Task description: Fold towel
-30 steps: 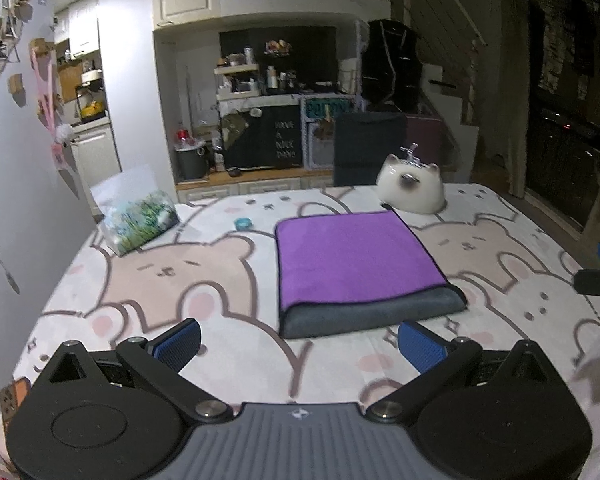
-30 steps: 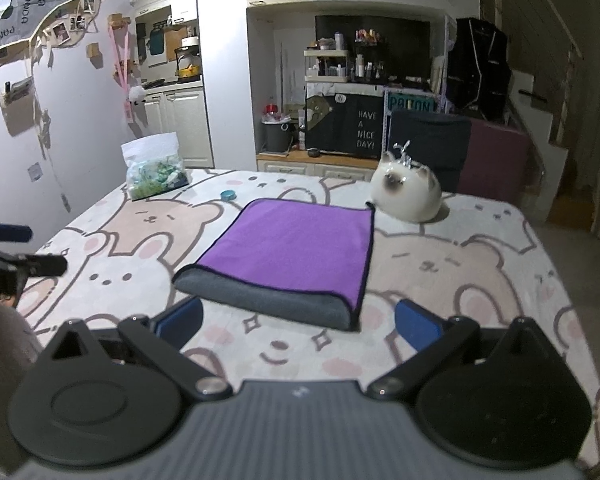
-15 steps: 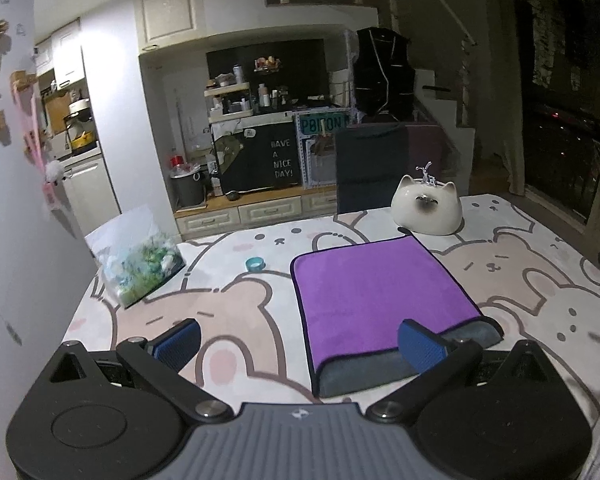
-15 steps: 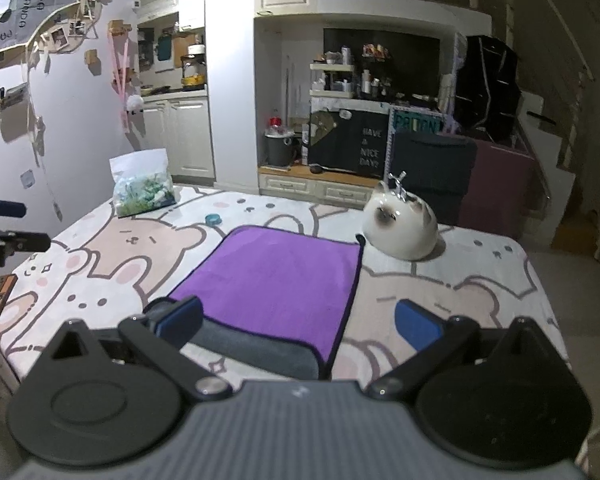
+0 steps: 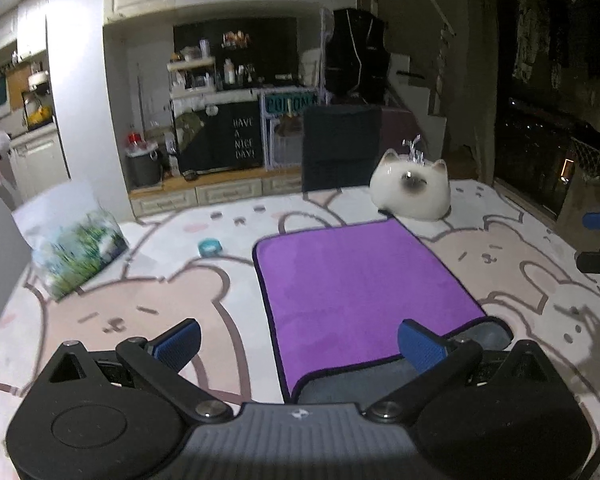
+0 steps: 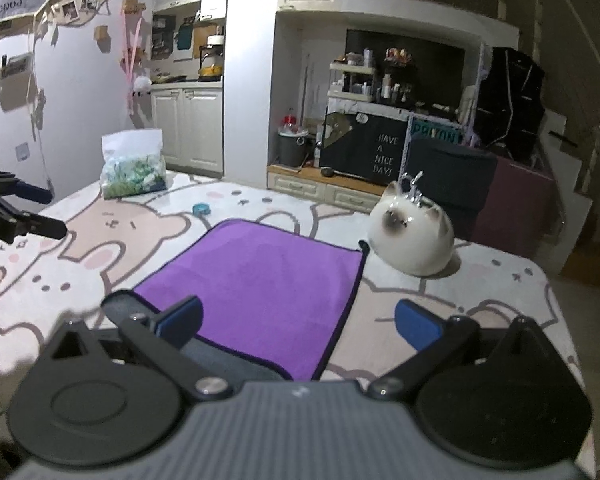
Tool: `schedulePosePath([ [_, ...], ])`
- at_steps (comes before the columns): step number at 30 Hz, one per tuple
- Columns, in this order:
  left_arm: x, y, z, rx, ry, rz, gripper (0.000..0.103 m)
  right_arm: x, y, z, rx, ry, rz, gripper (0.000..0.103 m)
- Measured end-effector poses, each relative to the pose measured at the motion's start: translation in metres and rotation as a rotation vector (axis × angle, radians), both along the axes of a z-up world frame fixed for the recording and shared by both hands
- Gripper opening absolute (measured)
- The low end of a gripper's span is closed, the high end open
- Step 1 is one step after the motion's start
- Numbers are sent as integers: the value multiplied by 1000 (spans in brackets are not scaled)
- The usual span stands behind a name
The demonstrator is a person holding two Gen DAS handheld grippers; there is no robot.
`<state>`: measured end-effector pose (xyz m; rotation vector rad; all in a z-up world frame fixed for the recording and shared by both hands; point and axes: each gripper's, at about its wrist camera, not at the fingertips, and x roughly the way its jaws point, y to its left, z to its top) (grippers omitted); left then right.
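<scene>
Dim room lit by a ceiling lamp, dark fisheye corners, motion blur throughout.

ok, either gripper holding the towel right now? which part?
Nothing is held. The left hand-held gripper and the right hand-held gripper are both open above the near edge of the purple towel, fingers apart.

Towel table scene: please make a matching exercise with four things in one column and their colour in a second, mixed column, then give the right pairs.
Things:
1. towel
2. cat-shaped pot
3. small round cap
4. pads of the left tongs

Colours:
A. white with a dark face
B. blue
C. purple on top, grey underneath
D. teal

Pairs: 1-C, 2-A, 3-D, 4-B
</scene>
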<state>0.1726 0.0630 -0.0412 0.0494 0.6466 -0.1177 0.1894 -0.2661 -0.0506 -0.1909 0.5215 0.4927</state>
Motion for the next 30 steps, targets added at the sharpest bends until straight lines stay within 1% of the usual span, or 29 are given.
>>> schedulePosePath([
  [2, 7, 1, -14, -1, 17, -6, 103, 9, 0, -13, 17, 8, 0, 103],
  [6, 17, -1, -36, 20, 35, -20, 103, 29, -2, -41, 74, 94, -5, 103],
  [9, 22, 2, -51, -10, 58, -33, 103, 38, 0, -62, 87, 88, -8, 103],
  [12, 29, 4, -66, -35, 87, -25, 103, 44, 0, -80, 91, 82, -11, 103],
  [15, 32, 6, -78, -69, 97, -20, 103, 51, 2, -98, 80, 105, -14, 103],
  [17, 35, 7, -85, -86, 109, -37, 103, 56, 4, -109, 74, 132, -28, 103],
  [19, 37, 9, -91, -122, 124, -70, 103, 60, 6, -117, 92, 163, -41, 103],
  [21, 39, 12, -96, -147, 136, -73, 103, 62, 8, -122, 96, 181, -47, 103],
  [24, 43, 12, -101, -138, 161, -68, 103, 66, 12, -125, 73, 191, -42, 103],
  [27, 43, 17, -103, -188, 165, -78, 103, 70, 11, -129, 115, 259, -17, 102],
  [28, 43, 18, -104, -203, 163, -78, 102, 72, 12, -131, 126, 283, -7, 98],
  [29, 44, 19, -104, -210, 159, -76, 99, 71, 12, -132, 123, 288, -3, 90],
  [30, 43, 19, -103, -211, 154, -74, 97, 70, 14, -133, 106, 285, 1, 85],
])
